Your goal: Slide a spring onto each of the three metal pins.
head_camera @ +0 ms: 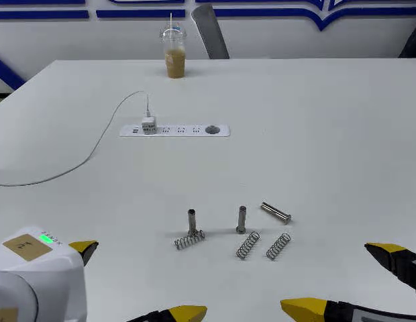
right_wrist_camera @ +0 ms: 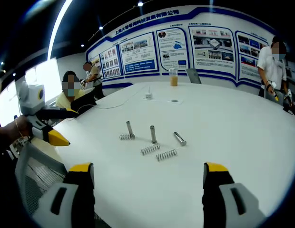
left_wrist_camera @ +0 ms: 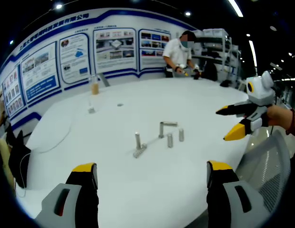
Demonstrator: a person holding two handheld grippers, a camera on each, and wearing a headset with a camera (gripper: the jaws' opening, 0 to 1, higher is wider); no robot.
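Observation:
On the white table (head_camera: 315, 134) two metal pins stand upright, the left pin (head_camera: 192, 220) and the middle pin (head_camera: 242, 219). A third pin (head_camera: 276, 212) lies on its side to the right. Three springs lie loose: one (head_camera: 189, 239) at the left pin's foot, two more (head_camera: 247, 244) (head_camera: 278, 245) in front of the other pins. My left gripper (head_camera: 134, 280) is open at the near left, well short of the parts. My right gripper (head_camera: 342, 278) is open at the near right. The right gripper view shows the pins (right_wrist_camera: 152, 134) and springs (right_wrist_camera: 150, 149) ahead of empty jaws.
A white power strip (head_camera: 174, 130) with a charger and cable lies mid-table. A cup of drink (head_camera: 174, 54) stands at the far edge by a grey chair (head_camera: 211, 30). A person (left_wrist_camera: 178, 52) stands beyond the table; a mesh chair (right_wrist_camera: 38, 175) is close by.

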